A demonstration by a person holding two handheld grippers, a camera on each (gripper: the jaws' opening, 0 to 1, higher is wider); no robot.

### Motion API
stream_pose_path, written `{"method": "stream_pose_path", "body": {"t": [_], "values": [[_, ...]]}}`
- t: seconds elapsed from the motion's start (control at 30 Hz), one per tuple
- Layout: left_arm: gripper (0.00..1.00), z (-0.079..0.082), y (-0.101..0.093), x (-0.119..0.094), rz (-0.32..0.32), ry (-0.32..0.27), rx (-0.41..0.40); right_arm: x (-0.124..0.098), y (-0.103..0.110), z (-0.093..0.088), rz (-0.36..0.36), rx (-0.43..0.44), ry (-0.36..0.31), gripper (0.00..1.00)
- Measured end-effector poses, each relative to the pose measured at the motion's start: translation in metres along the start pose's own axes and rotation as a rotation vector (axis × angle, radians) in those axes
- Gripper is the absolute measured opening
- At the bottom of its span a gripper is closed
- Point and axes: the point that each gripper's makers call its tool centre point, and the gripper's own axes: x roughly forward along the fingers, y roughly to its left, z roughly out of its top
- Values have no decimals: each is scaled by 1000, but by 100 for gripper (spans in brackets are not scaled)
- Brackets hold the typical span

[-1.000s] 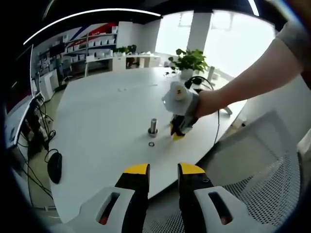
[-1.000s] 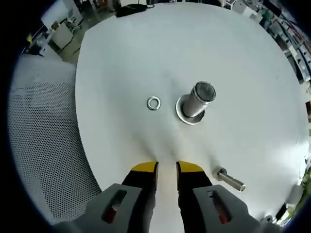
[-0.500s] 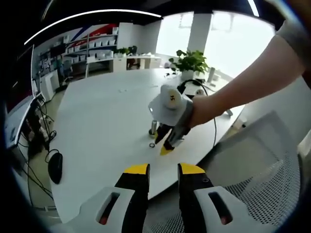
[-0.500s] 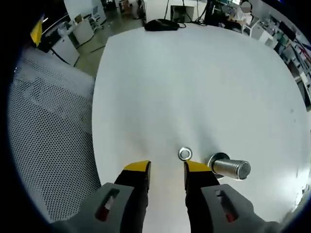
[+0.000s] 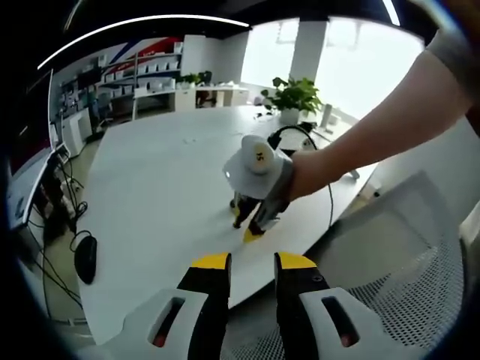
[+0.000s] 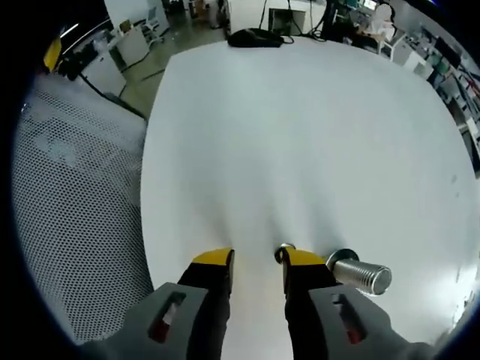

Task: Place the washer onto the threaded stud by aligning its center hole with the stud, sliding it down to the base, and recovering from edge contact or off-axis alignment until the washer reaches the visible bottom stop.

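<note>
- Down at the table, the right gripper [image 6: 258, 261] has its yellow-tipped jaws parted with a clear gap of bare tabletop between them; nothing is clamped.
- Washer [image 6: 283, 250] lies flat on the white table [image 6: 300, 135], its visible arc peeking out at the far edge of the right-hand jaw tip, touching or just under that tip; the rest is hidden, so contact cannot be confirmed.
- Threaded stud [image 6: 361, 274] stands on its round base just to the right of that jaw, well clear of the washer's hole; the washer is not on the stud.
- Mesh chair back [image 6: 75, 217] sits off the table's left edge in the right gripper view; a dark mouse-like object [image 6: 256, 37] rests at the far edge.
- Left gripper [image 5: 252, 262] hangs back near the table's near edge, jaws parted slightly, gripping nothing.
- From the left gripper view, the right gripper [image 5: 250, 229] is held by a person's hand [image 5: 307, 171], tips down on the table [image 5: 150, 187], hiding washer and stud.
- Potted plant [image 5: 292, 96] stands at the far side; a black mouse [image 5: 85, 259] lies on the floor side, left.
</note>
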Motion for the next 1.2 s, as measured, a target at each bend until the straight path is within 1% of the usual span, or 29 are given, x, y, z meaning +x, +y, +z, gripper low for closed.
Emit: {"method": "stream_pose_path", "body": {"t": [0.13,0.27,0.43,0.5,0.67,0.7,0.83,0.93,1.0,1.07,1.1,1.2], "values": [[21,0,0,0,0,0,0,-1,0,-7,6,0,14,25],[21,0,1,0,2,1,-1,-6,4,-17,28,17,37,15],[21,0,1,0,3,3,-1,-8,4,-26,15,25,21,10],[21,0,1,1,4,4,-1,-9,4,-25,7,11,17,10],[21,0,1,1,4,7,-1,-7,4,-25,-8,-92,66,9],[21,-1,1,1,3,8,-1,-7,4,-25,-9,-100,69,9],[21,-1,1,1,4,9,-1,-7,3,-25,-5,-86,63,9],[21,-1,3,0,12,7,-2,-9,2,-28,-27,-79,82,11],[21,0,3,0,11,0,-7,-10,1,-28,-28,-78,77,11],[21,-1,2,0,10,7,-2,-10,0,-28,-33,-77,75,11],[21,-1,2,0,10,8,-1,-12,-1,-27,-43,-84,68,11],[21,-1,2,0,9,5,-4,-13,-6,-26,-51,-70,63,12]]}}
